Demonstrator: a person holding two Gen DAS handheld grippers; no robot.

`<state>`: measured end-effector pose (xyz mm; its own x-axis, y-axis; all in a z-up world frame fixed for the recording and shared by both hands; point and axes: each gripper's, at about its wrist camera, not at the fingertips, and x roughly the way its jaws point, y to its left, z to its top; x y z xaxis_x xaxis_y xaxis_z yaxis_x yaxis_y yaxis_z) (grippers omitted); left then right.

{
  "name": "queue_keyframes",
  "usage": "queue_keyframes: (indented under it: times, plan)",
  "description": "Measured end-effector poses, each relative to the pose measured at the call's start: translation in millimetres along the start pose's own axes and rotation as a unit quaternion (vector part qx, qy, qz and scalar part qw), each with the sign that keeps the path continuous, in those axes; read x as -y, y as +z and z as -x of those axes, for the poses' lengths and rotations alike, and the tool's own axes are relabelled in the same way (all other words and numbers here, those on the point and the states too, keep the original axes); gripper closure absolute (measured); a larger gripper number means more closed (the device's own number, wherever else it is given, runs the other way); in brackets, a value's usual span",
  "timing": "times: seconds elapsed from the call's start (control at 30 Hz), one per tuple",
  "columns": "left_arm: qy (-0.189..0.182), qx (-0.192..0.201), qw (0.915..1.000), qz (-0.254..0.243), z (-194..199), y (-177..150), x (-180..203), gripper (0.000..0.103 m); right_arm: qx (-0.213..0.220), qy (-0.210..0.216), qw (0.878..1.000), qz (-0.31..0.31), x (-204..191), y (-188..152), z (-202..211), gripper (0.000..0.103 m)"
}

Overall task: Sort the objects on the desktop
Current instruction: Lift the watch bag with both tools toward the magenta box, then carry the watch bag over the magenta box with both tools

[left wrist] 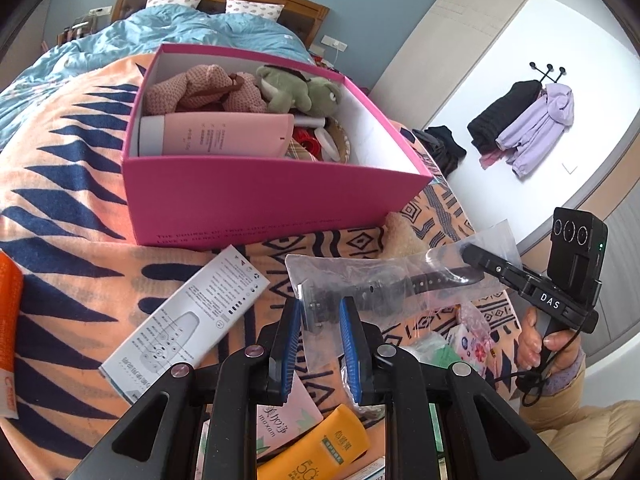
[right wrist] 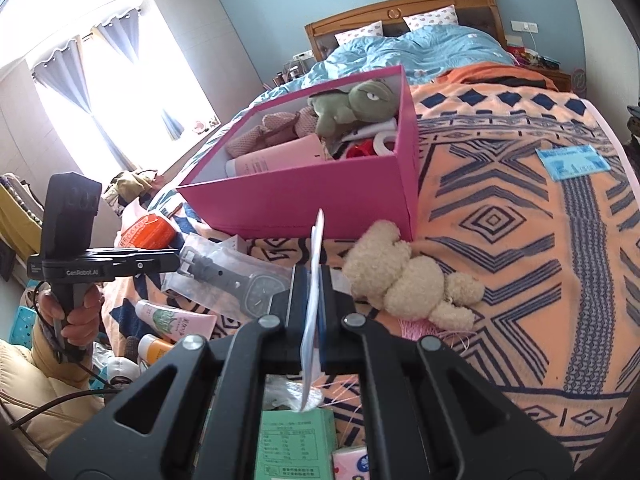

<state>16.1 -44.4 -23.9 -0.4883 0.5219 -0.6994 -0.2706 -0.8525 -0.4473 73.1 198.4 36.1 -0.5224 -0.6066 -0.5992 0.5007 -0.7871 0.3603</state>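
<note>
Bedroom walls in pale blue frame a wooden-headboard bed (right wrist: pixel 400 8) spread with an orange blanket (right wrist: pixel 500 208) patterned in navy; everything being sorted lies on that blanket. Biggest of the things is a pink cardboard box (left wrist: pixel 256 196), open-topped and sitting toward the head of the bed, already packed with a pink knitted toy (left wrist: pixel 200 88), a green plush turtle (left wrist: pixel 300 88) and a pink tube (left wrist: pixel 224 134). Near the box's right front corner rests a cream teddy bear (right wrist: pixel 408 276). Off the box's left front corner lies a white remote-control carton (left wrist: pixel 188 316). In front of the box, raised off the blanket, a clear plastic bag (left wrist: pixel 400 276) holding a black wristwatch (right wrist: pixel 256 292) is stretched between both tools. The left gripper (left wrist: pixel 320 316) is clamped on the buckle end of the bag, its blue pads (left wrist: pixel 294 320) pressing the plastic. The right gripper (right wrist: pixel 316 276) is pinched tight on the bag's opposite edge. An orange sunscreen tube (left wrist: pixel 320 444) lies nearest the foot edge.
</note>
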Motion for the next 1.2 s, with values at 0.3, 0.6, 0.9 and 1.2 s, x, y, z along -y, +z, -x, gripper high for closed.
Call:
queue_keyframes:
  times: [0.3,0.6,0.9,1.2]
  plan:
    - [0.005,0.018,0.9998,-0.003,15.8,3.9,-0.5,0.084,0.010,0.007,1.000,0.027,-15.6,16.6,1.2,0.097]
    - [0.006,0.040,0.9992,-0.009,32.8,11.6,-0.3,0.084,0.020,0.018,0.999,0.044,-28.4,27.9,3.7,0.097]
    - [0.010,0.058,0.9982,-0.012,48.0,20.9,-0.5,0.084,0.040,0.032,0.997,0.066,-41.4,45.0,7.9,0.097]
    - [0.017,0.067,0.9976,-0.008,53.0,28.1,-5.1,0.084,0.051,0.042,0.995,0.078,-49.0,57.1,7.3,0.097]
